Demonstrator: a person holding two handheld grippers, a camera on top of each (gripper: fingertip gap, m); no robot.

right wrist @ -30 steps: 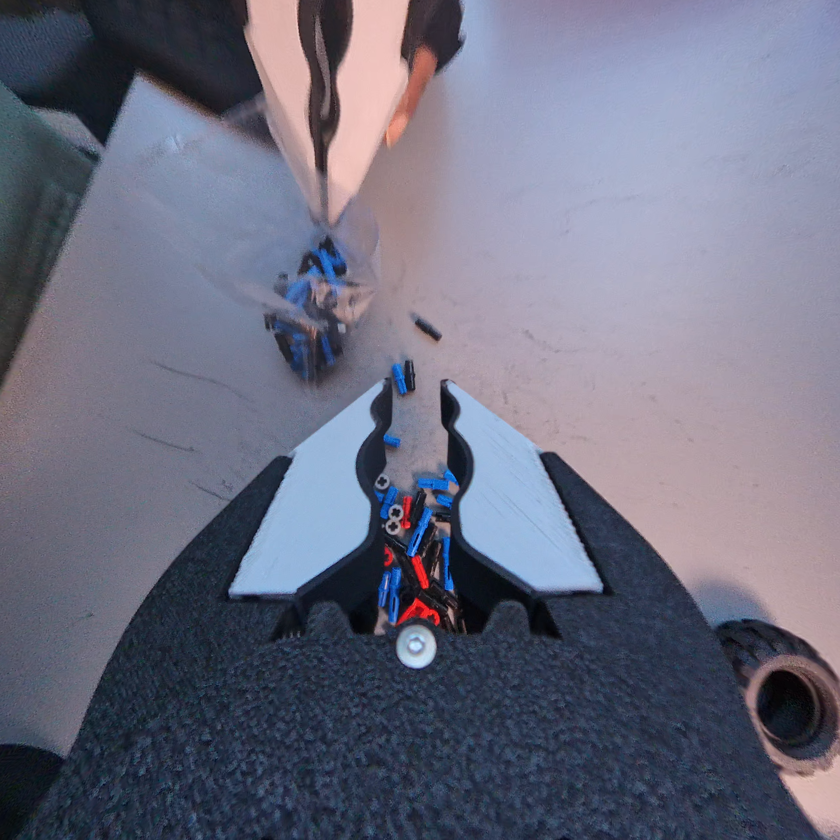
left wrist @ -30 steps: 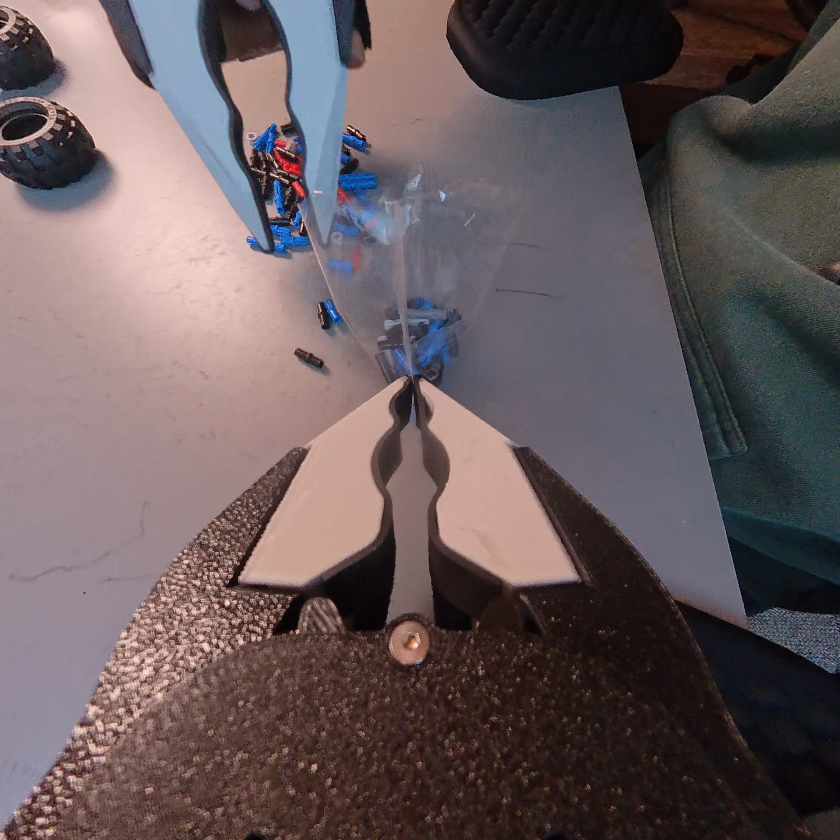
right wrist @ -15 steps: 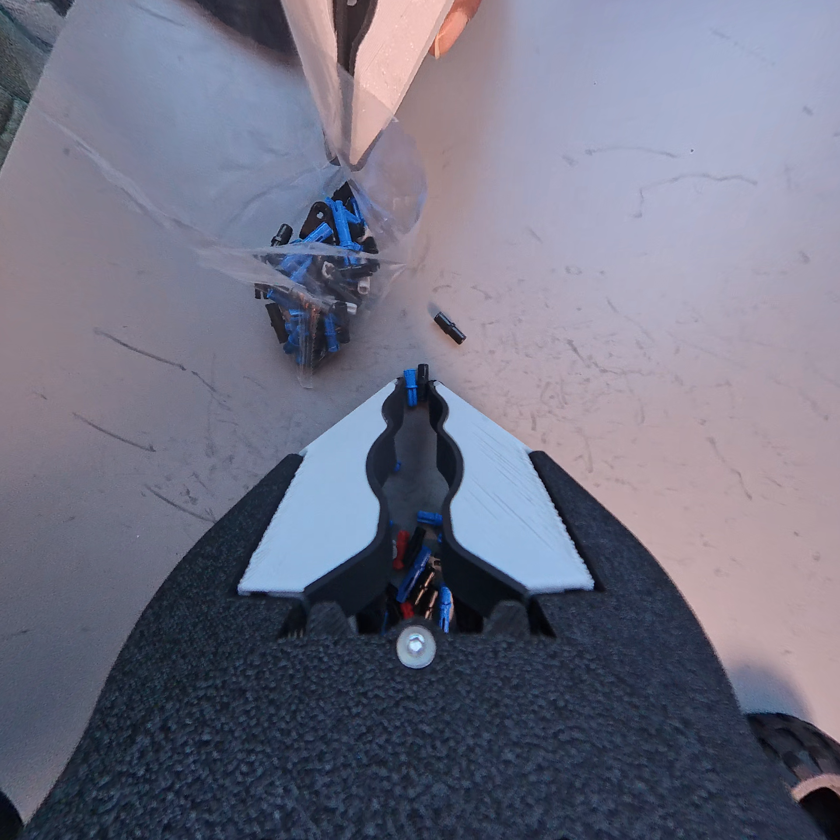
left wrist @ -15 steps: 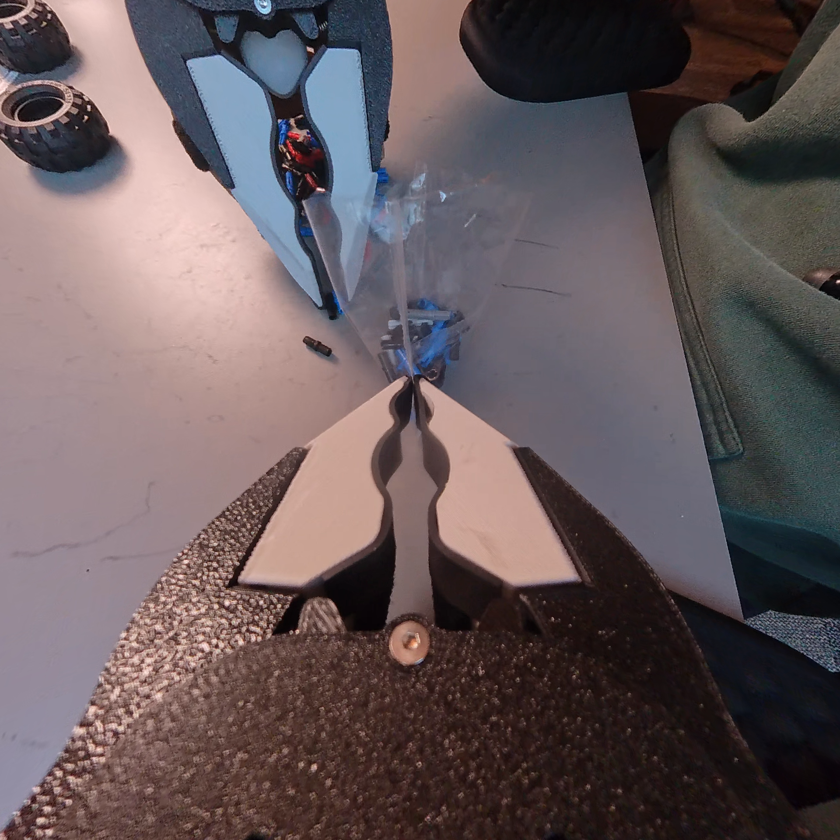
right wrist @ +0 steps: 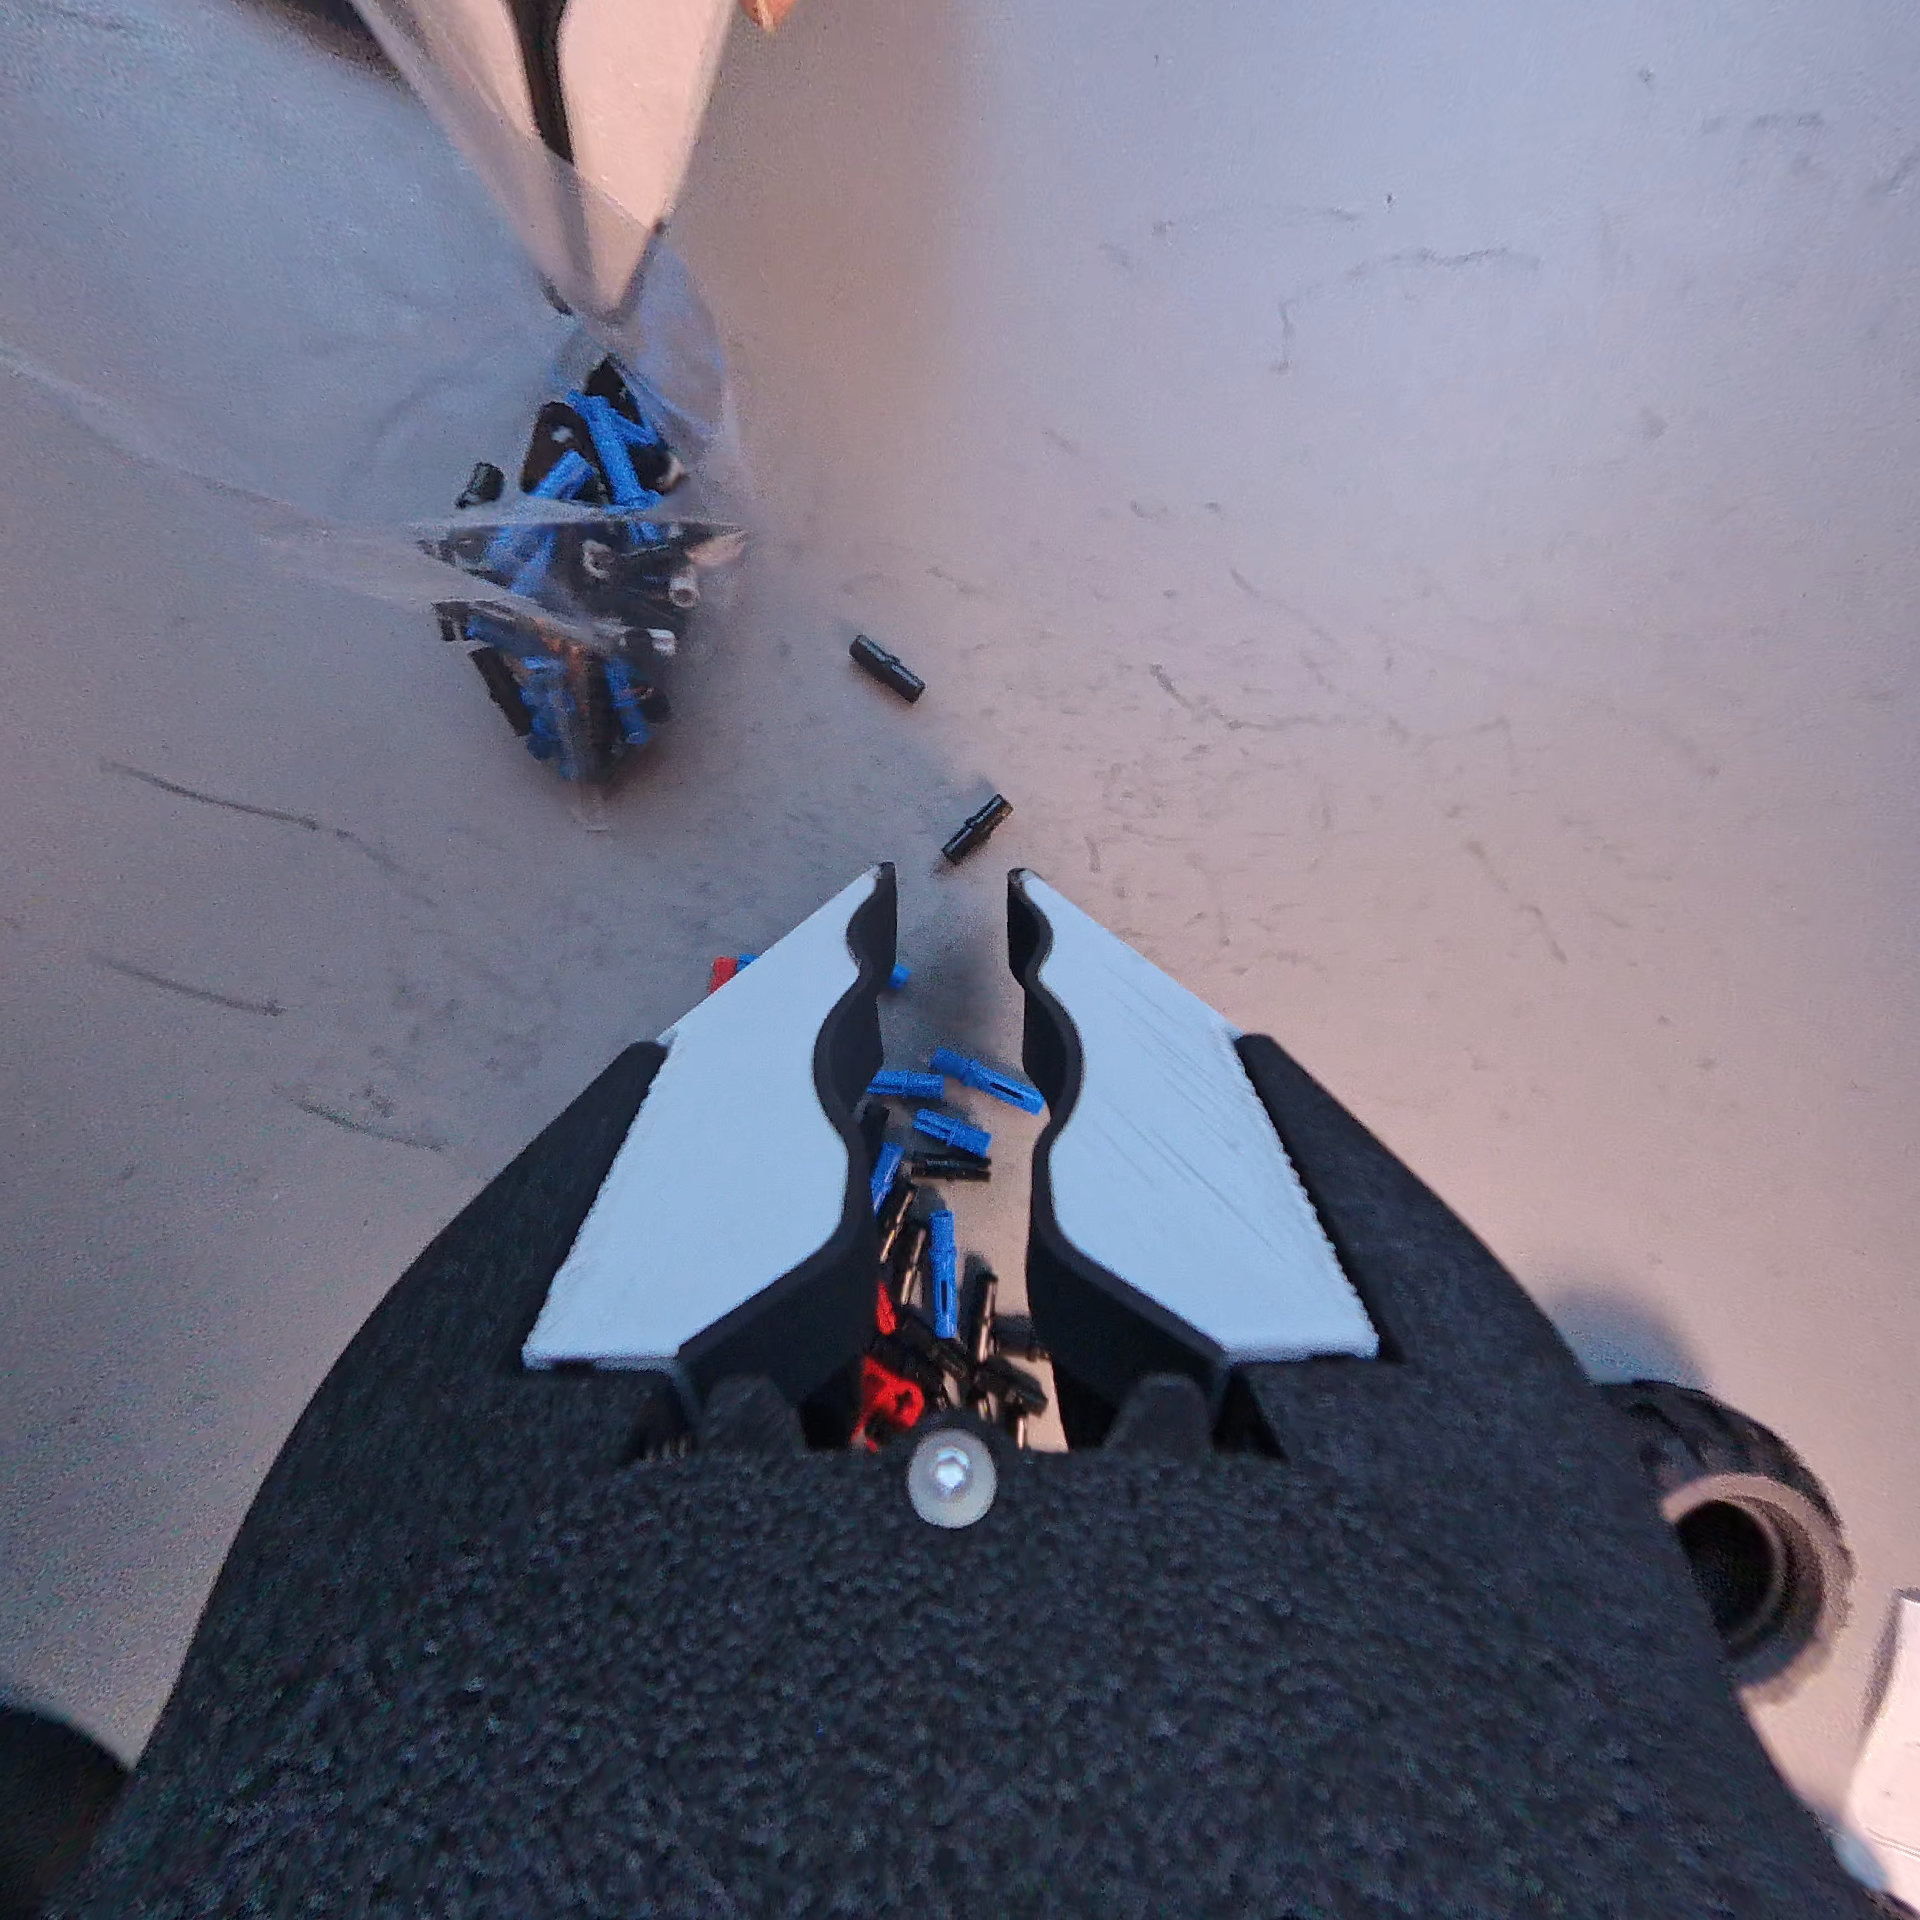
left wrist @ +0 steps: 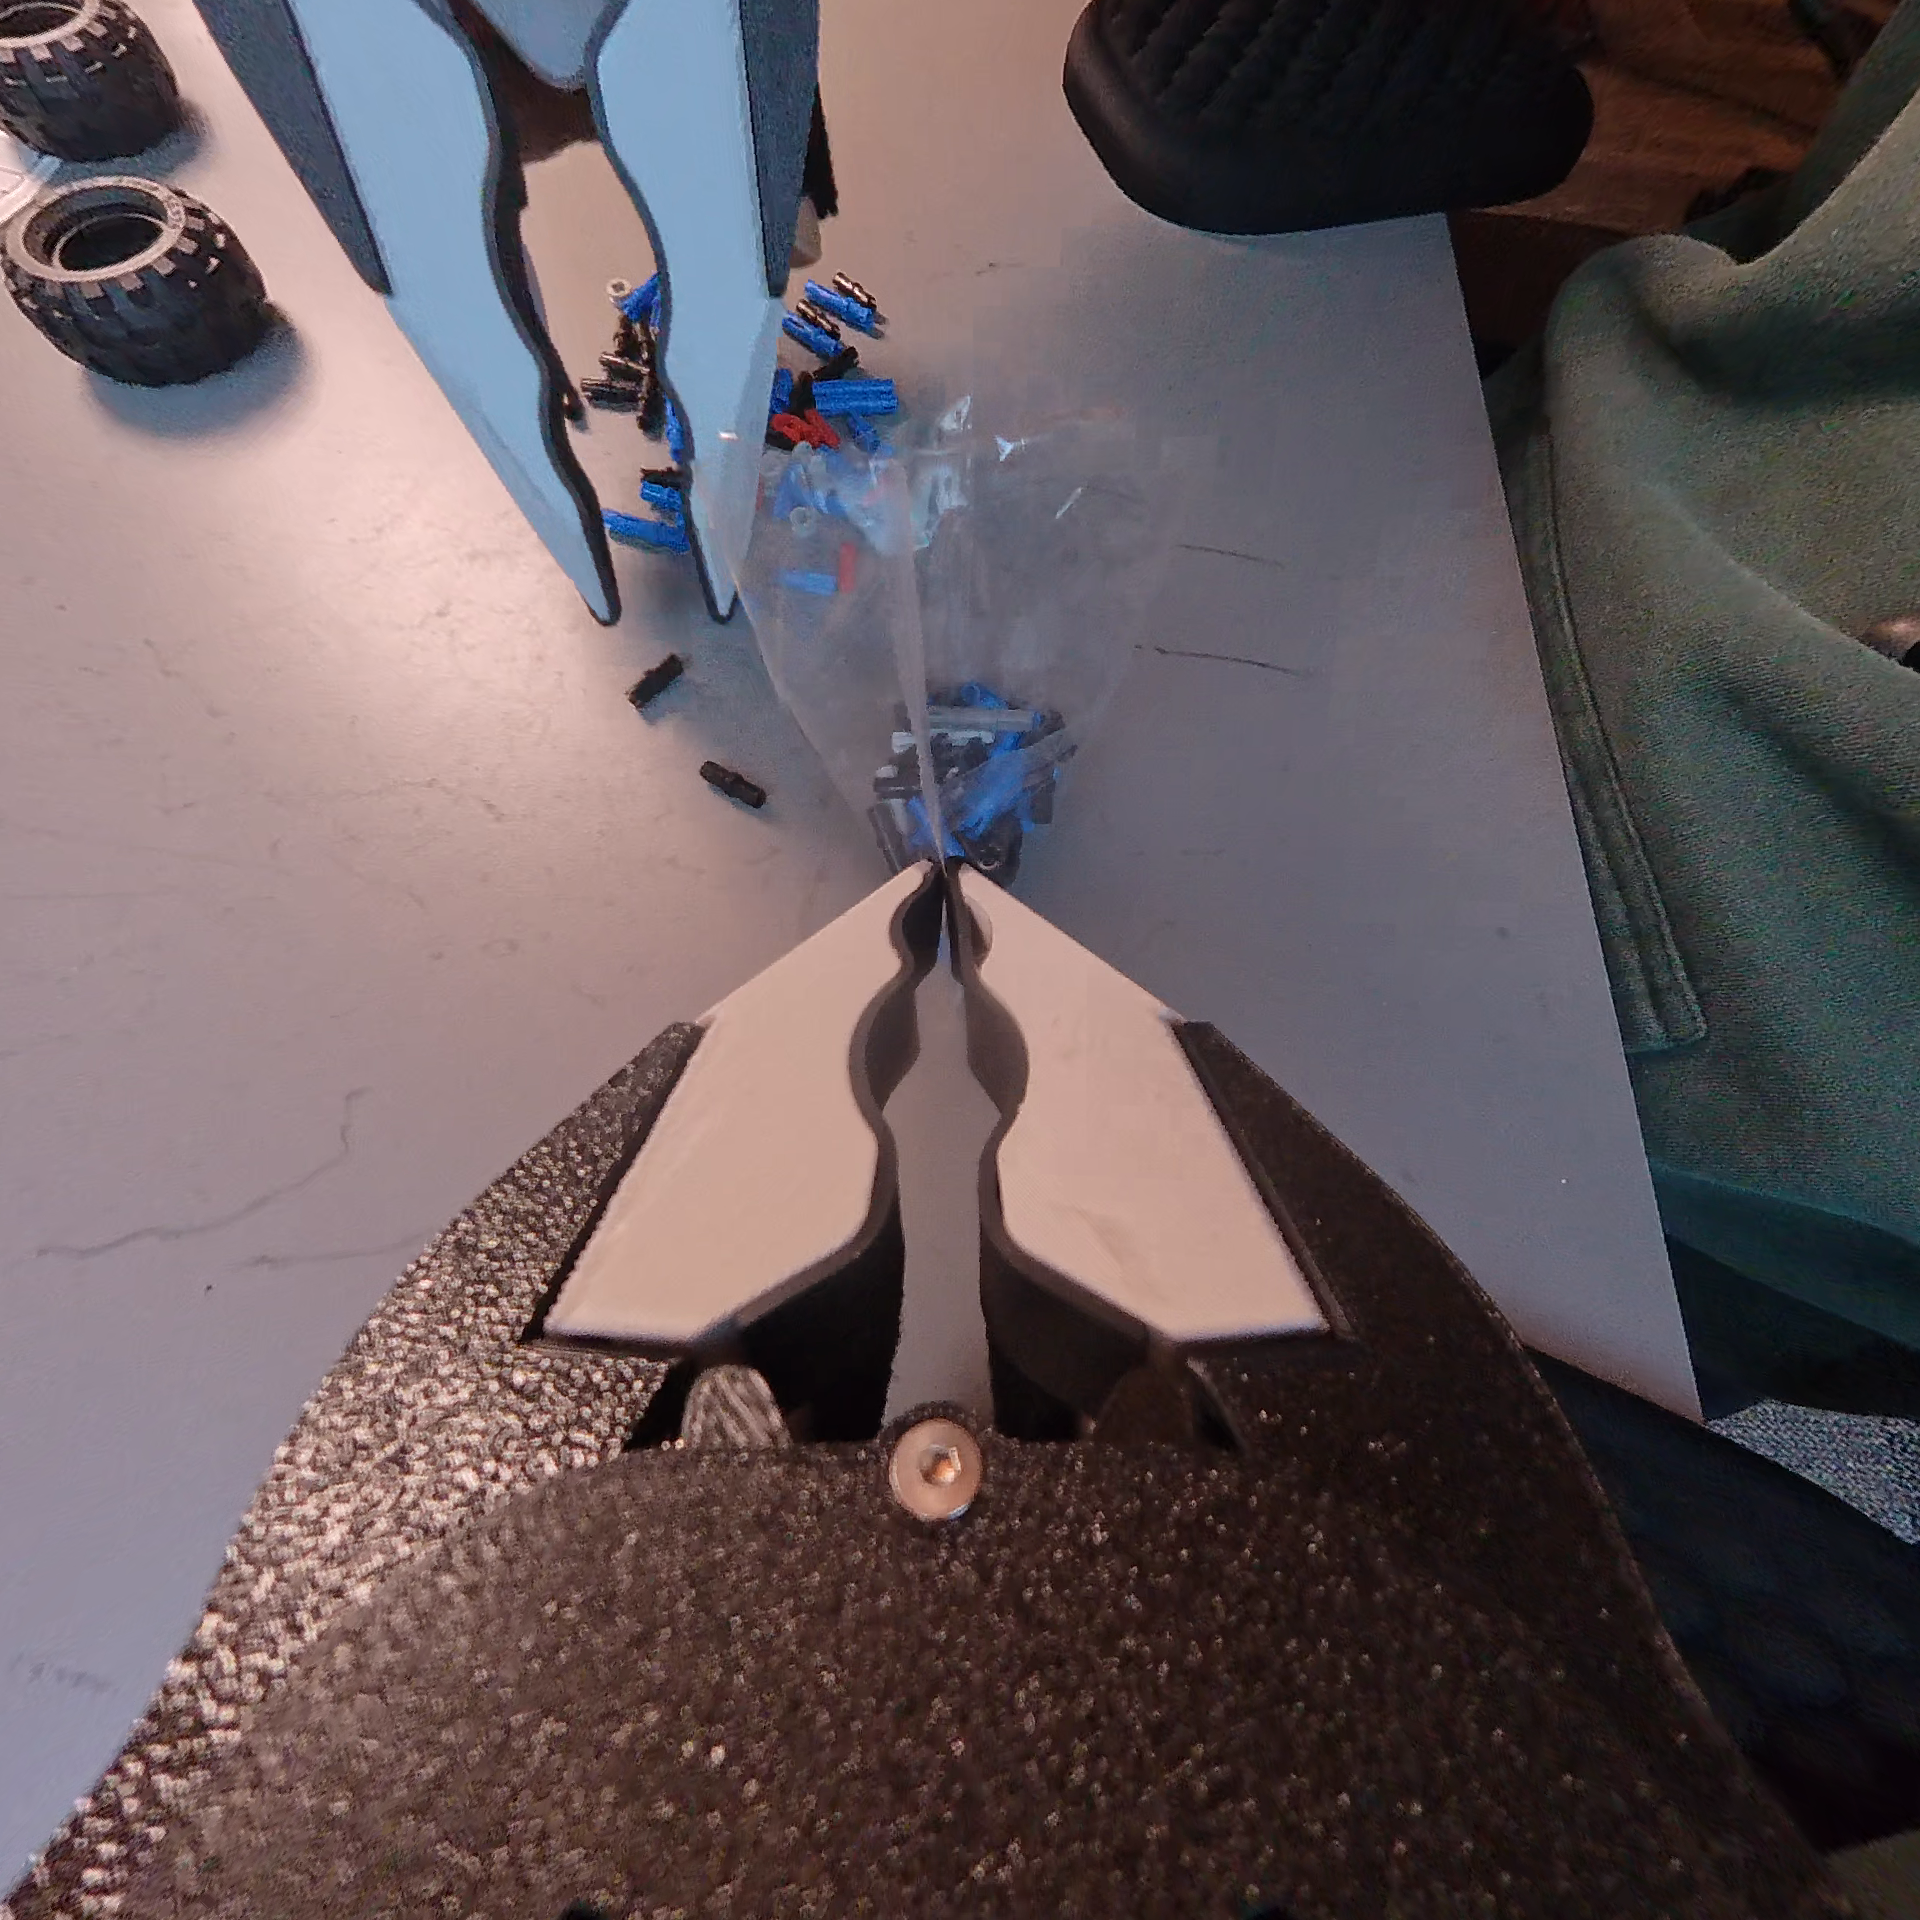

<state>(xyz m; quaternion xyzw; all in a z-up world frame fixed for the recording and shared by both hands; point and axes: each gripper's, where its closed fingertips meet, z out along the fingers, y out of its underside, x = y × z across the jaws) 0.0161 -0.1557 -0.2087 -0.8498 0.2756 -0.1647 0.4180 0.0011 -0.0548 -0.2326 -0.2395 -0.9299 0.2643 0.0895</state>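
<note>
My left gripper is shut on one edge of a clear plastic bag and holds it up over the grey table. Small blue and black pins sit in the bag's low corner. My right gripper is open and empty, low over a loose pile of blue, black and red pins that shows between its fingers. Two black pins lie just ahead of its tips. The bag hangs left of them. The right gripper also shows in the left wrist view, over the pile.
Two black rubber tyres lie at the far left; one tyre shows beside my right gripper. A black chair armrest and a person's green garment border the table's right edge.
My right gripper had narrowed around two pins at its tips half a second ago; now it is open and pulled back, and a black pin lies ahead of it. My left gripper still holds the bag.
</note>
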